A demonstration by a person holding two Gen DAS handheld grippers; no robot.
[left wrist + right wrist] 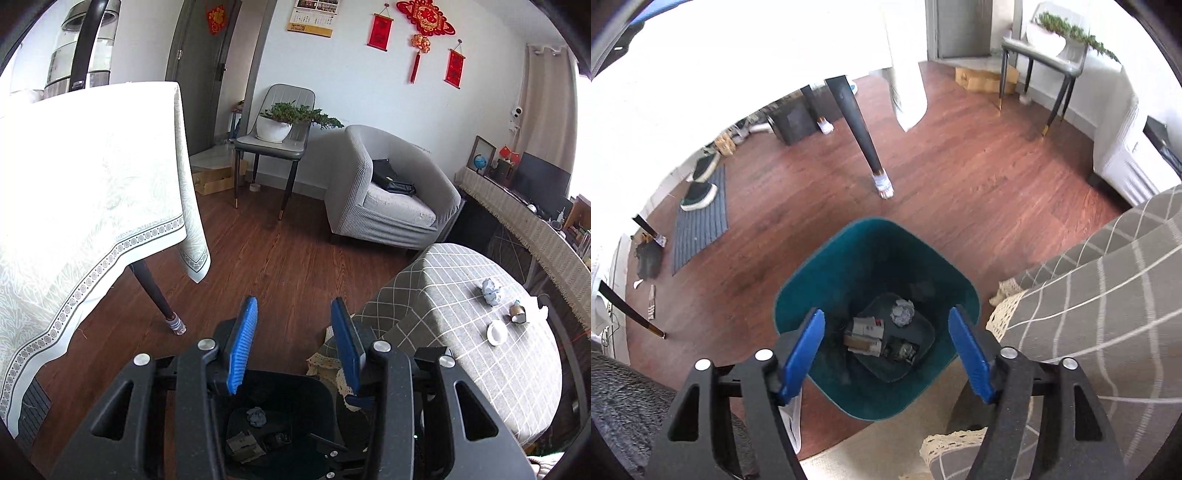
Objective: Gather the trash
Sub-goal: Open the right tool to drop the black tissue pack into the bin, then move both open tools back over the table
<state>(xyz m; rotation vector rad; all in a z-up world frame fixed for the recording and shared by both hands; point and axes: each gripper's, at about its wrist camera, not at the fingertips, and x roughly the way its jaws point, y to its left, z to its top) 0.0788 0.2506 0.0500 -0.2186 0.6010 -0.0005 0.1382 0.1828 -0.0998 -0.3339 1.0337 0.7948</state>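
Note:
A teal trash bin (820, 280) stands on the wood floor beside the checked table. In it lie a crumpled paper ball (902, 312), small cardboard boxes (865, 334) and a dark wrapper. My right gripper (886, 317) is open and empty, directly above the bin. My left gripper (293, 314) is open and empty, above the same bin (321, 398), where the paper ball (256, 416) shows. On the checked table (443, 302) lie a crumpled bluish paper (490, 291), a small brown piece of trash (517, 312) and a white round lid (496, 332).
A table with a white cloth (92, 192) and a dark leg (157, 295) stands to the left. A grey armchair (388, 192) and a chair with a potted plant (280, 125) stand by the far wall. A doormat with shoes (700, 218) lies on the floor.

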